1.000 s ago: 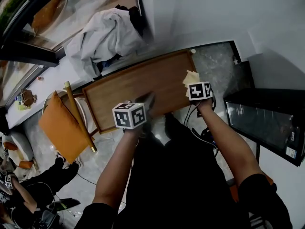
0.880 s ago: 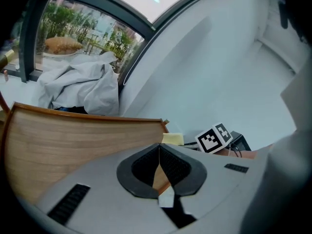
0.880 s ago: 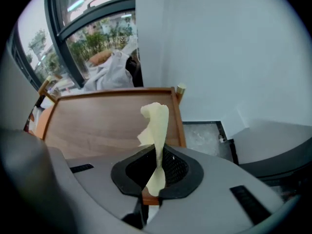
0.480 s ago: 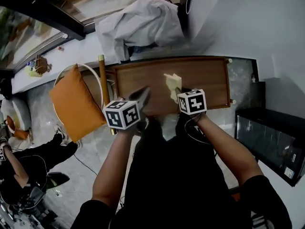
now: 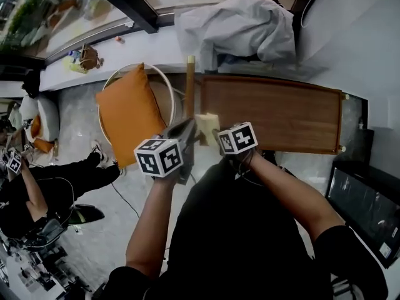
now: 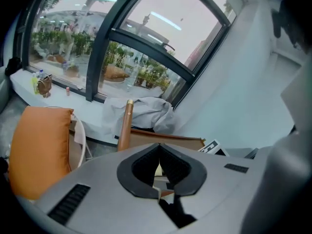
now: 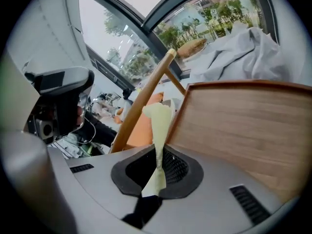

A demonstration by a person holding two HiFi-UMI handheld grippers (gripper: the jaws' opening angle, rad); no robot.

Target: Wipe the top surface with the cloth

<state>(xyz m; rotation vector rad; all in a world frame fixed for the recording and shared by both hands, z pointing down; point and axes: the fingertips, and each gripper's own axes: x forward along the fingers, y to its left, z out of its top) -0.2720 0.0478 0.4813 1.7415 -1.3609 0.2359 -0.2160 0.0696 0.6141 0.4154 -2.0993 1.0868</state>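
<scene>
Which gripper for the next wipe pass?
Right. The right gripper is shut on the cloth at the tabletop's end. The left gripper is shut with nothing gripped, so it would need a handover first.

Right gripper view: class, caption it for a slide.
Right gripper pinches a yellow cloth at the wooden table's end.

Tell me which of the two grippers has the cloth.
The right gripper, its jaws shut on the pale yellow cloth, which sticks out ahead of them. The left gripper has its jaws together with nothing between them.
</scene>
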